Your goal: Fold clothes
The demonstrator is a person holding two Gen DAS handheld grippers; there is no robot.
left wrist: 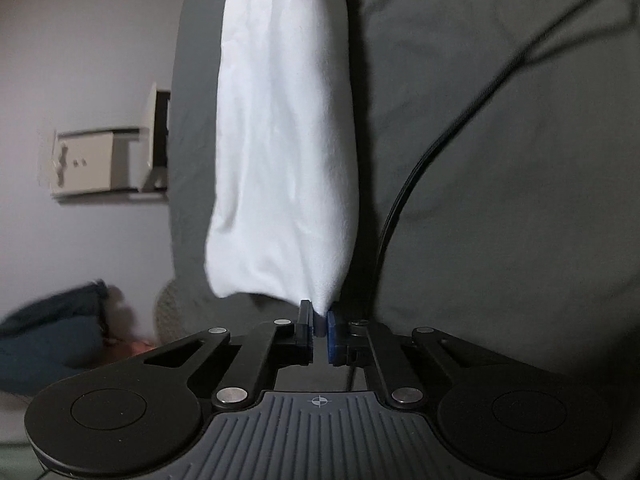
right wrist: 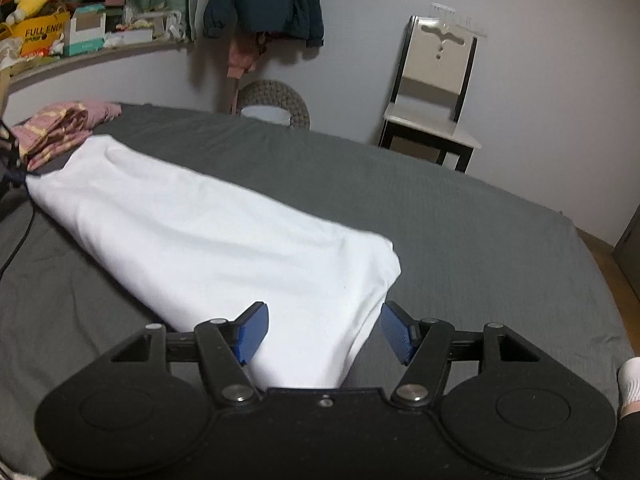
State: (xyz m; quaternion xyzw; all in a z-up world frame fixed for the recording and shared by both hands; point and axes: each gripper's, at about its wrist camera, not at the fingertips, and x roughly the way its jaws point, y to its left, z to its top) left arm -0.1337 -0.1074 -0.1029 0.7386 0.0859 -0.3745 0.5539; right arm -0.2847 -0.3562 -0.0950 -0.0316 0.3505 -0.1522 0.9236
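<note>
Stretching lengthwise across the grey bed (right wrist: 460,216), the white garment (right wrist: 208,240) is clamped at its far end by the left gripper (left wrist: 319,320). Its near end is straddled by the right gripper (right wrist: 324,330), whose fingers (right wrist: 252,332) are spread apart, so this gripper lies nearer that unheld end.

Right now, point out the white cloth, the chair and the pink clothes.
white cloth (right wrist: 208,240), right wrist view, middle of the fabric.
chair (right wrist: 434,126), right wrist view, seat.
pink clothes (right wrist: 60,130), right wrist view, top of the pile.

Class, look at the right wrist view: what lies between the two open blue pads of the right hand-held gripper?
The near end of the white garment lies between the pads of the right hand-held gripper, spread on the grey bedsheet; the jaws stand open.
</note>
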